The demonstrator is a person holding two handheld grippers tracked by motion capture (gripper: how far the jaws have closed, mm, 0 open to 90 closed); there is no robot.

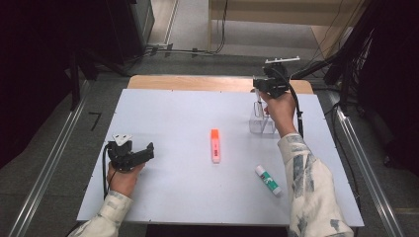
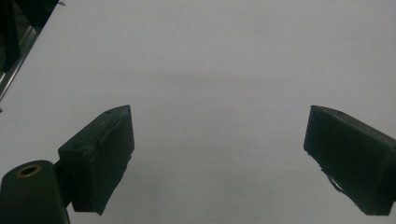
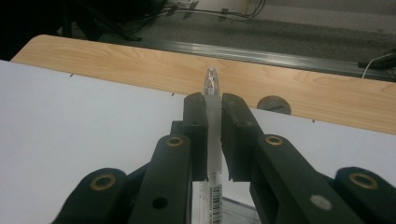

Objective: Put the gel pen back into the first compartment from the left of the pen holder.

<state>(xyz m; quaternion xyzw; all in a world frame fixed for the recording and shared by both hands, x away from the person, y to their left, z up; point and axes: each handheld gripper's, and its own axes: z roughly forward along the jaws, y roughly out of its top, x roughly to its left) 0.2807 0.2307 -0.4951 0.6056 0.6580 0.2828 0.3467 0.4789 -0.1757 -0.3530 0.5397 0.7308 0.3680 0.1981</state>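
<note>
White table sheet (image 1: 163, 108), laid over a wooden tabletop (image 3: 116, 63) whose far edge shows beyond it.

Left gripper (image 1: 129, 157) sits low at the near-left of the sheet, well apart from everything. In the left gripper view its jaws stand wide apart with nothing between them, just bare sheet. Idle.

Right gripper (image 1: 269, 85) is raised at the far-right, above the clear plastic holder (image 1: 262, 124). In the right gripper view the jaws are closed tight on a clear-barrelled pen (image 3: 212, 126), held upright: capped tip sticks up past the pads, barcode end hangs down toward the holder's rim. Can't tell whether the pen's lower end is already inside the holder or just above it.

Loose on the sheet: orange highlighter (image 1: 215, 145) near centre, lying roughly front to back; glue stick (image 1: 268, 180), white and green, near-right, diagonal, close to the right sleeve.

Step in hand, as I read it: dropping the pen into the holder, mid-placement.

Next move probably calls for: keep the pen vertical, lower it until the bottom is inside the holder wall, then release. Holder looks light, so a sideways nudge could tip it. Highlighter and glue stick not yet stowed; the left gripper is nearest the highlighter.
</note>
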